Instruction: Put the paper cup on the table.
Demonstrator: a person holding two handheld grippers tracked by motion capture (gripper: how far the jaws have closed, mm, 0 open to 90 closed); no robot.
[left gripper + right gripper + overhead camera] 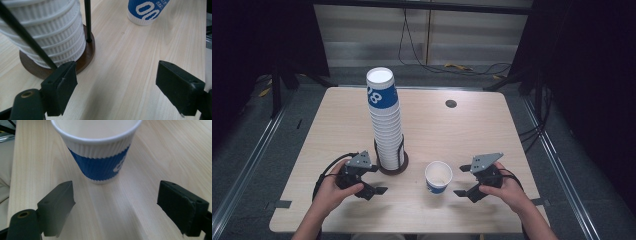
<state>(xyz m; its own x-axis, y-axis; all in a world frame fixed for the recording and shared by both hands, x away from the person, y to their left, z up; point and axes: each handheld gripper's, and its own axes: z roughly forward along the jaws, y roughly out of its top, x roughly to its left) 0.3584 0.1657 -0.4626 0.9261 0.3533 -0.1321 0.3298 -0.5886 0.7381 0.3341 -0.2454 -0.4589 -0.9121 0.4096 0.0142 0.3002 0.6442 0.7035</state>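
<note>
Wooden table (472,130) | cup stack (385,120) beside left gripper (371,181) | cup (438,176) between grippers

High cam overhead, tool cams close; all share cup (438,177).

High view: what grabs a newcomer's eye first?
The tall cup stack in its round wooden holder, left of the table's centre. Next, the lone cup upright near the front edge, with the open right gripper beside it and the open left gripper by the holder.
</note>
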